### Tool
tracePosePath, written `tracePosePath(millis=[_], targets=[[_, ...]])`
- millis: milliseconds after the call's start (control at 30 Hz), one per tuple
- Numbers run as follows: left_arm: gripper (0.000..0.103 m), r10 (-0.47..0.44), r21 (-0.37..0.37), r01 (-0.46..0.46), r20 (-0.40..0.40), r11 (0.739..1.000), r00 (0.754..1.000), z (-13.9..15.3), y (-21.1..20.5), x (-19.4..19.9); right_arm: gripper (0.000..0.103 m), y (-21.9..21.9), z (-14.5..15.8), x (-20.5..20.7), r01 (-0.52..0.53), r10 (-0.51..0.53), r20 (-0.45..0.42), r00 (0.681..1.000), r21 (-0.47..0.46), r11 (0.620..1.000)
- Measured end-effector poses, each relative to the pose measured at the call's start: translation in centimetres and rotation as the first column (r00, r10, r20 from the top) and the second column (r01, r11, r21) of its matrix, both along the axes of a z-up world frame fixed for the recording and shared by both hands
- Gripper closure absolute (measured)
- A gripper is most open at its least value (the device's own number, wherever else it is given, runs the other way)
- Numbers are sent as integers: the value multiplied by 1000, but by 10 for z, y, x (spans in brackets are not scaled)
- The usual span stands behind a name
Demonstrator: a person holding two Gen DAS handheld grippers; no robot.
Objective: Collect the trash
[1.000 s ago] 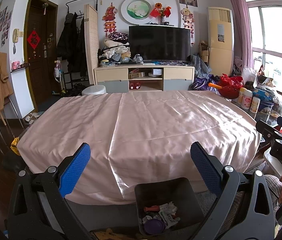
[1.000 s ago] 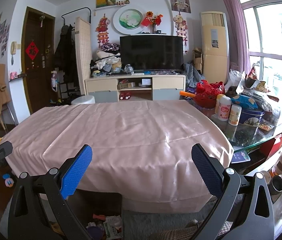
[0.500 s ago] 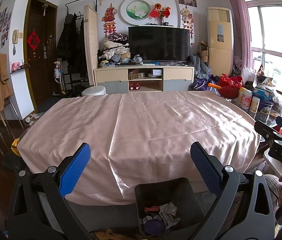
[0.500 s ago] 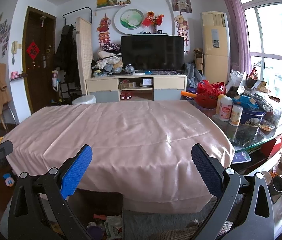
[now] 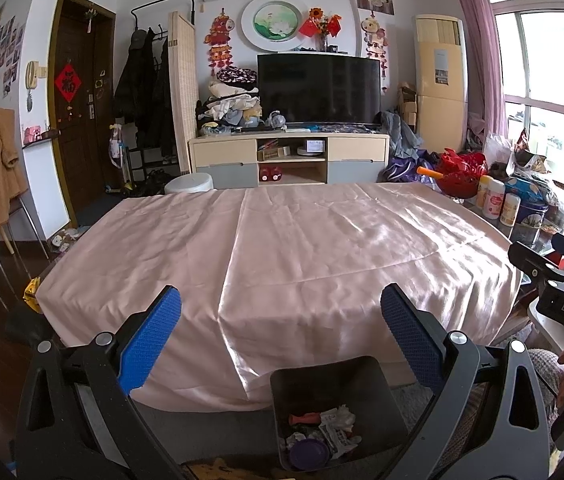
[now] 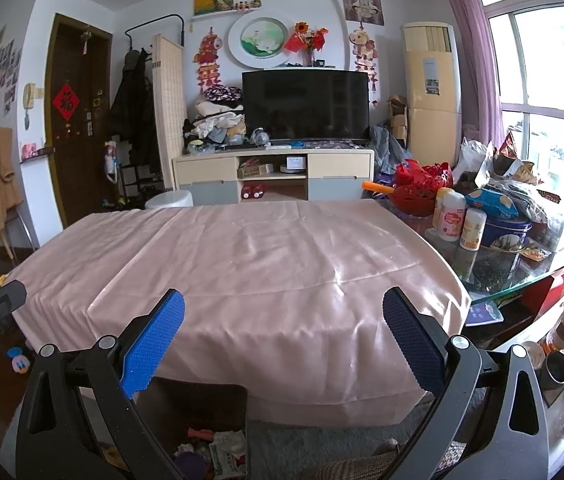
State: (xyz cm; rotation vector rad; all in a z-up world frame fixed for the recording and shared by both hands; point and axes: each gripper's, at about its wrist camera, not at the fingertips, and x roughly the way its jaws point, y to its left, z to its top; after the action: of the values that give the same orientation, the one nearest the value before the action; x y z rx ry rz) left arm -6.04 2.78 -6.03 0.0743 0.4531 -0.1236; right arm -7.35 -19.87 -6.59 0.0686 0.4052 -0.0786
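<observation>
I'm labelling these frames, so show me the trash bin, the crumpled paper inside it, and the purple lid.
trash bin [image 5: 382, 394], left wrist view, on its right wall.
crumpled paper [image 5: 338, 419], left wrist view, on the white wad's middle.
purple lid [image 5: 308, 453], left wrist view, on its flat top.

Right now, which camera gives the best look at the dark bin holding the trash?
The left wrist view: the bin sits whole between the fingers, with crumpled paper and a purple lid inside. The right wrist view catches only part of it, behind a finger.

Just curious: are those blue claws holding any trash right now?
No. Both the left gripper and right gripper are open and empty.
</observation>
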Motion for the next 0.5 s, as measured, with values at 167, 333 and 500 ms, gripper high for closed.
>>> tracePosePath(millis=[167, 333, 500], targets=[[8, 0, 0, 0, 0, 1000, 1000, 0, 0, 0, 3, 1, 0, 0, 1, -1, 2, 1000, 1, 1000], [8, 0, 0, 0, 2, 1000, 1000, 0, -1, 0, 3, 1, -1, -1, 0, 0, 1, 1000, 0, 1000], [8, 1, 0, -1, 3, 1000, 1000, 0, -1, -1, 3, 3, 0, -1, 0, 0, 1, 1000, -1, 1000]])
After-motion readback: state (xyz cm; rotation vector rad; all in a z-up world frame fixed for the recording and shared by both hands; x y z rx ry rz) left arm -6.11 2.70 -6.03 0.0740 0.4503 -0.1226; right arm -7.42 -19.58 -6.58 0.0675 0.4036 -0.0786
